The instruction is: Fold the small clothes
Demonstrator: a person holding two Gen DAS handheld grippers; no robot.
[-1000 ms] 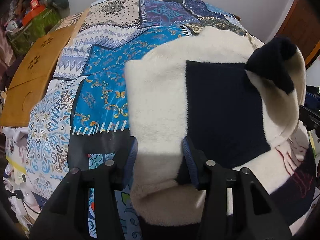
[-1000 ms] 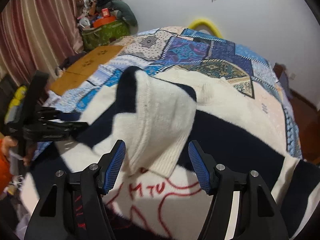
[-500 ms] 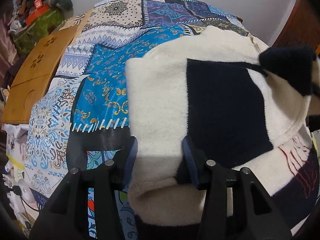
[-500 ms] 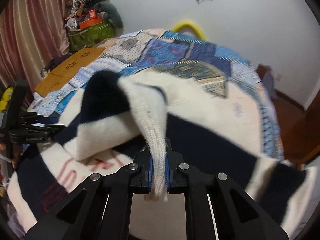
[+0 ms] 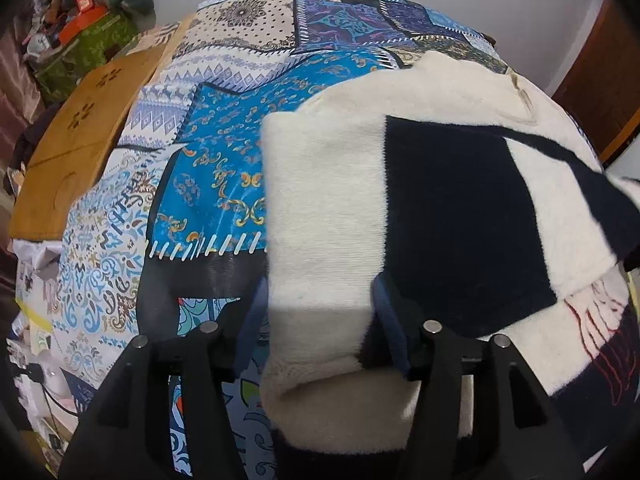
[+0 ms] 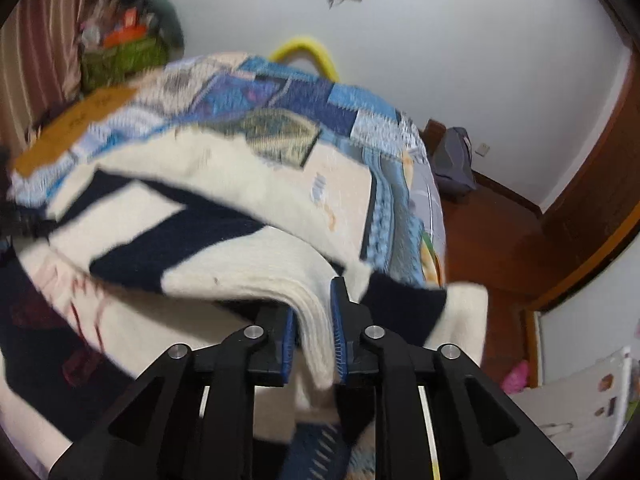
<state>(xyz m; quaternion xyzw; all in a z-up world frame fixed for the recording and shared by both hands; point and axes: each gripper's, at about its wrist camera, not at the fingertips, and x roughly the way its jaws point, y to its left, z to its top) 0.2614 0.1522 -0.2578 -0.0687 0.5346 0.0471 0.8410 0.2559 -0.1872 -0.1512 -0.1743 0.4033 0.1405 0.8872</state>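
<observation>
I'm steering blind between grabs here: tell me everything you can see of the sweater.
The sweater is fuzzy knit, cream with navy blocks and red stitched lettering near its hem. It lies partly folded on the patchwork bedspread. The left claw straddles a cream fold, open. The right claw is shut on a cream ribbed edge, lifting it.

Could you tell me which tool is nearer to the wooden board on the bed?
Left. The left tool sits beside the wooden board; the right tool is across the sweater.

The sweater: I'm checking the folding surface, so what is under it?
The sweater lies on a patchwork bedspread, visible around it in blue and cream panels. The part directly beneath, and anything lying there, is covered by the fabric.
</observation>
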